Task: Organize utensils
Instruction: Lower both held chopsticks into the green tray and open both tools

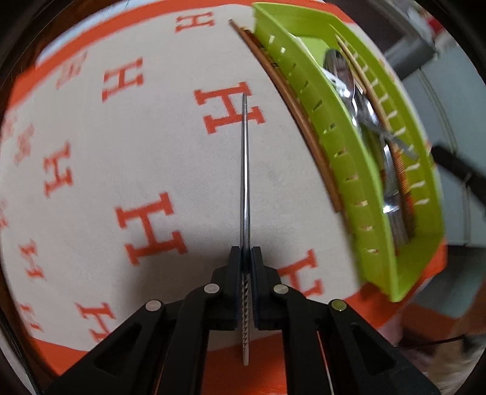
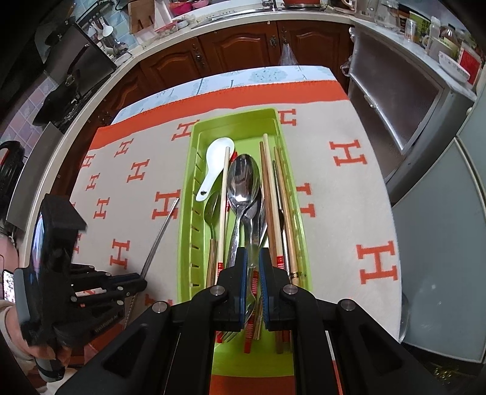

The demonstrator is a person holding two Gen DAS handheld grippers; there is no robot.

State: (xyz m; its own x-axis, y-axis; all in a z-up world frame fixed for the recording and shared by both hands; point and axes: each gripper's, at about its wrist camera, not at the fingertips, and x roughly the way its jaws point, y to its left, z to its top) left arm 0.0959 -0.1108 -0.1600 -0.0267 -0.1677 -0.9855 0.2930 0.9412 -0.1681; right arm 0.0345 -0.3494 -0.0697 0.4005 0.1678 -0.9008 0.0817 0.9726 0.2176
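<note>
While the green tray [image 2: 194,158] is sitting on the orange-lettered cloth [image 1: 121,136], the left gripper [image 1: 245,252] is clenching a thin metal chopstick [image 1: 244,170] over the cloth beside it; the right gripper [image 2: 252,261] is grasping a steel spoon [image 2: 244,182] lying among the tray's chopsticks.

place: home kitchen | evidence: wooden cabinets [image 2: 243,45], cluttered countertop [image 2: 303,13], stove [image 2: 70,100]
</note>
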